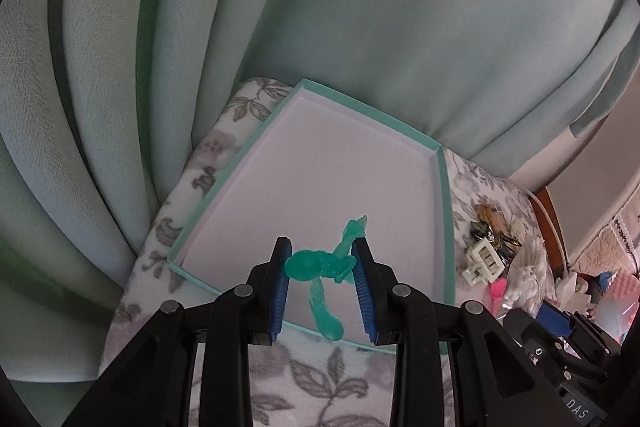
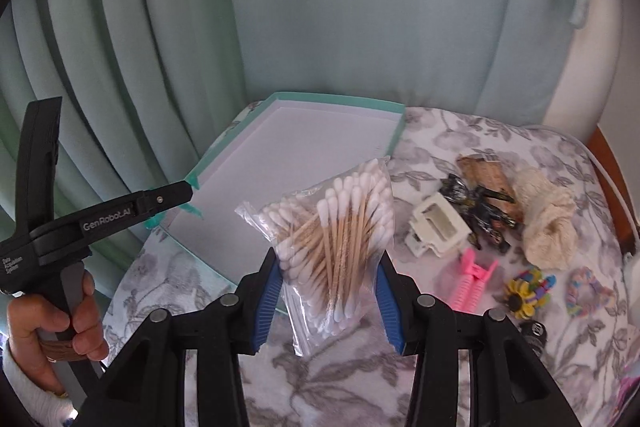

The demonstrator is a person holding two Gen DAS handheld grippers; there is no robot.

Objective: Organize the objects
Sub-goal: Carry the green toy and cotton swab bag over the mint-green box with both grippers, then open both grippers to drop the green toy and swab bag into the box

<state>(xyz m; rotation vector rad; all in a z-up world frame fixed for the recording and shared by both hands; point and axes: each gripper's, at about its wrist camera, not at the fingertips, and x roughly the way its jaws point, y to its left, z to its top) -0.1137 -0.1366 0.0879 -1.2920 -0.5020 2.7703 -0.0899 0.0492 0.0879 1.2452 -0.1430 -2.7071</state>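
- Two hand-held grippers are each busy with one item, both aimed at the shallow teal-rimmed box lid [image 1: 446, 211] lying on the floral-print bed cover [image 1: 312, 383], which I take to be the collecting place.
- Left hand-held gripper [image 1: 322, 265], low centre of its view, has its blue pads closed on a translucent green plastic toy figure [image 1: 320, 267]. The figure hangs over the near part of the lid's white floor, probably so it can be let go inside; whether its lower limb already touches the floor I cannot tell.
- That figure looks glassy and thin-limbed, with one rounded bulb at the left pad and another at its lowest tip.
- Right hand-held gripper [image 2: 328, 291] clamps a clear zip bag of cotton swabs [image 2: 332, 247] by its lower half, upright, just before the lid's near edge. The bag is floppy, the swabs wooden-stemmed with white tips.
- Loose things wait at the right of that view: a white plastic clip [image 2: 436, 227], a pink hair claw [image 2: 472, 283], a ball of cream yarn [image 2: 548, 223].
- A person's hand [image 2: 56, 323] grips the left tool's handle at lower left.
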